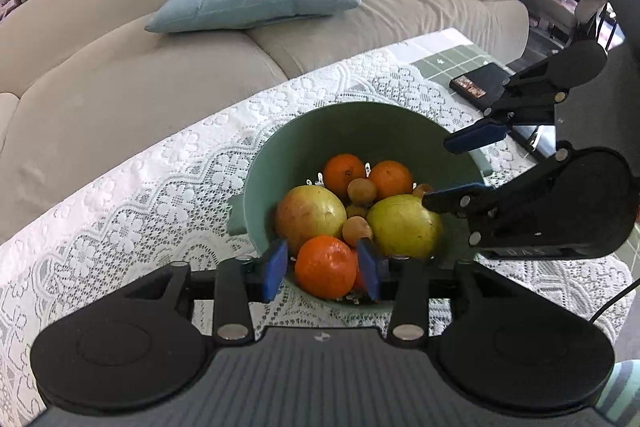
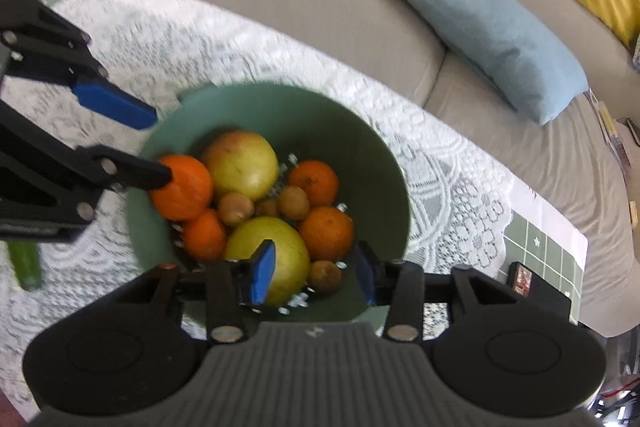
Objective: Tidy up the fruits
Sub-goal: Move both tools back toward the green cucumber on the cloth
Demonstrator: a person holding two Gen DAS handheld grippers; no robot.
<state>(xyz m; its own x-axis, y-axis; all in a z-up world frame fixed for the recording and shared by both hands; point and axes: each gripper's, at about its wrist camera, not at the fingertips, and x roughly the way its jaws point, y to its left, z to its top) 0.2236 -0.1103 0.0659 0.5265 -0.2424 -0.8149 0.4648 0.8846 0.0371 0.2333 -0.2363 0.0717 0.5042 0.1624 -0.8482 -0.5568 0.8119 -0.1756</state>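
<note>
Left wrist view: the left gripper point(image 1: 324, 269) hangs over the green bowl point(image 1: 256, 163) on the lace-covered surface point(image 1: 140, 195), fingers partly open around the near orange point(image 1: 326, 265), not pinching. The right gripper point(image 2: 312, 277), also parted and empty, hovers above a yellow-green fruit point(image 2: 286, 247).

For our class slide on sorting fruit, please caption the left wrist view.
Both grippers, jaws open, hover over a green bowl of oranges, apples and small brown fruits on a lace tablecloth.
</note>
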